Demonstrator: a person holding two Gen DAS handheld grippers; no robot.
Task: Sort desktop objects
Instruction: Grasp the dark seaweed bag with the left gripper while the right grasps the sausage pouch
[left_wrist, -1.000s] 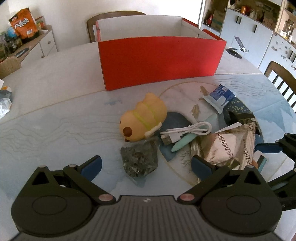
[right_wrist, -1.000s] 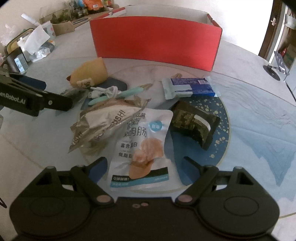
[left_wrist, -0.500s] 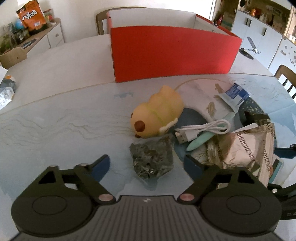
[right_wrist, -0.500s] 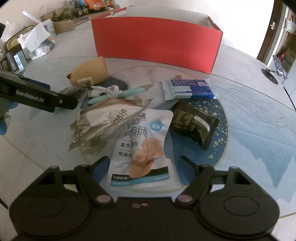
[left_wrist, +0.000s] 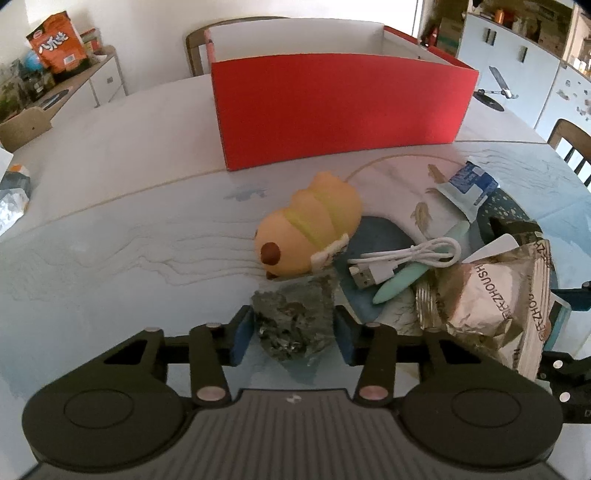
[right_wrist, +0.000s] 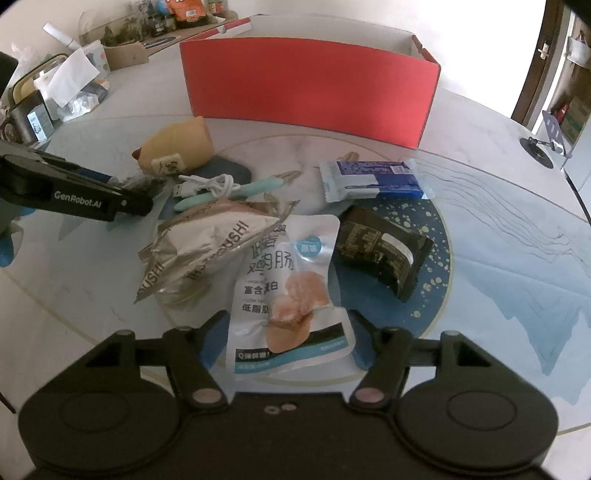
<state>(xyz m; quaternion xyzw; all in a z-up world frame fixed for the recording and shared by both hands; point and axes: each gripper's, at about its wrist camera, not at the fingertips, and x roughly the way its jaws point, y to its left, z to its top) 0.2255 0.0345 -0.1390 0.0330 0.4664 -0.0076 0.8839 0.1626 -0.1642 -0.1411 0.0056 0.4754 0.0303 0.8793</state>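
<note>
Left gripper (left_wrist: 293, 330) is down on the desk (left_wrist: 110, 229), its blue pads pressed against both sides of the small dark crinkled packet (left_wrist: 293, 325) — a narrow grip, holding it. The packet lies flat, its longer side running away from the camera toward the yellow plush toy (left_wrist: 308, 230), which touches its far end. The toy's long axis slants toward the red box (left_wrist: 340, 110) at the desk's far edge, its brown nose pointing back at the near edge.

Right of the toy, a coiled white USB cable (left_wrist: 406, 258) rests across a mint-green pen (left_wrist: 402, 282), plug end toward the gripper.

Right gripper (right_wrist: 286, 341) stands wide apart (nothing clamped), a finger on either side of the near end of the white sausage pouch (right_wrist: 284, 288). The pouch lies lengthwise toward the red box, overlapped on its left by a crumpled gold snack bag (right_wrist: 207, 245). To its right sits a black wrapped snack (right_wrist: 384, 251), with a blue-and-white wrapper (right_wrist: 373, 179) lying crosswise beyond.
</note>
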